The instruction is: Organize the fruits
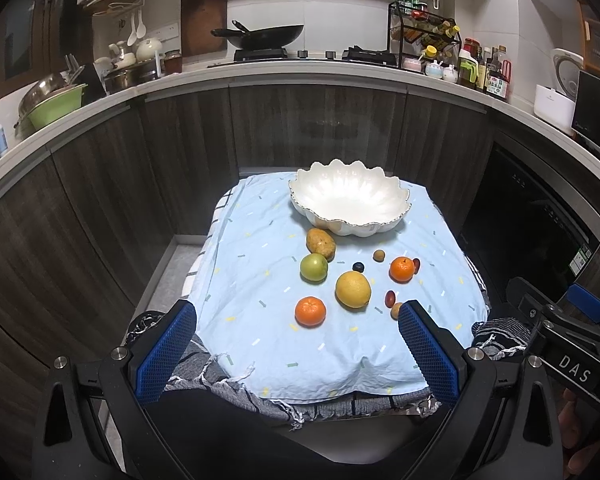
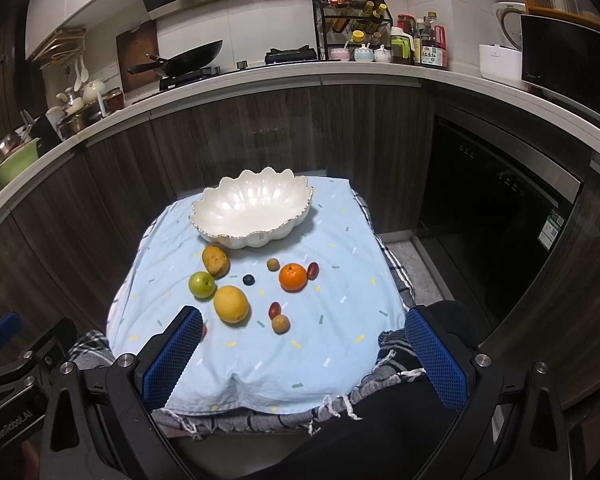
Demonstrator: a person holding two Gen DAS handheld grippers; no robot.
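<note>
A white scalloped bowl (image 1: 348,200) (image 2: 256,210) stands empty at the far end of a light blue cloth (image 1: 260,320) (image 2: 340,320). In front of it lie a brown pear (image 1: 321,243), a green apple (image 1: 313,267), a yellow citrus (image 1: 353,289) (image 2: 231,304), two oranges (image 1: 310,311) (image 1: 402,269), a blueberry (image 1: 358,267) and several small red and tan fruits. My left gripper (image 1: 296,320) hangs open at the cloth's near edge with nothing between its fingers. My right gripper (image 2: 304,328) is open and empty too, beside it on the right.
The cloth covers a small table over a striped towel (image 2: 260,420). Dark cabinets and a curved white counter (image 1: 300,72) run behind, holding a wok (image 1: 264,36), a spice rack (image 1: 424,36), bottles and a green basin (image 1: 56,104). A dark oven front (image 2: 500,220) stands to the right.
</note>
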